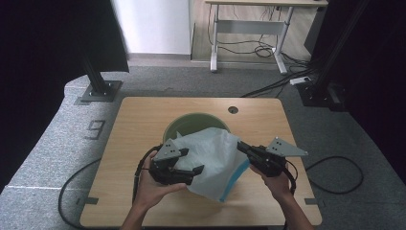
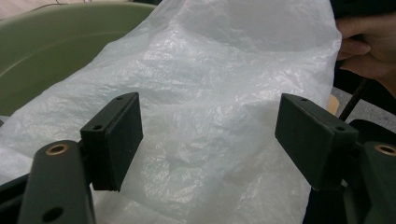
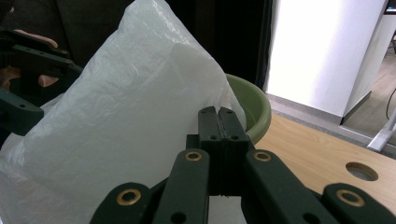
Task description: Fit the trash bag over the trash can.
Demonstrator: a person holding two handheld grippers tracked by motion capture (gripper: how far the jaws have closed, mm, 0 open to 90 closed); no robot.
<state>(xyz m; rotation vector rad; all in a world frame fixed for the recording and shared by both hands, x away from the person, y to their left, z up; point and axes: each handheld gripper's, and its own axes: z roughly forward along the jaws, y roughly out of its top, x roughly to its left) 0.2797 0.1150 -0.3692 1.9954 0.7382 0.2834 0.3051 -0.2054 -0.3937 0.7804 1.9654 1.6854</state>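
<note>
Where the high view looks down, a crinkled translucent white plastic bag [image 1: 210,160] drapes from the round green bowl [image 1: 189,123] onto the wooden counter [image 1: 139,120], between both tongs. Left gripper view: left tongs [image 2: 208,135] gape wide, touching nothing. Right gripper view: right tongs [image 3: 217,122] pinch the bag's edge.

Bag [image 1: 214,158]: thin translucent white plastic film, crinkled, faintly glossy. Bowl [image 1: 191,123]: smooth green plastic, matt. Table [image 1: 143,120]: pale wood-grain top, smooth; jaw pads matt black.
</note>
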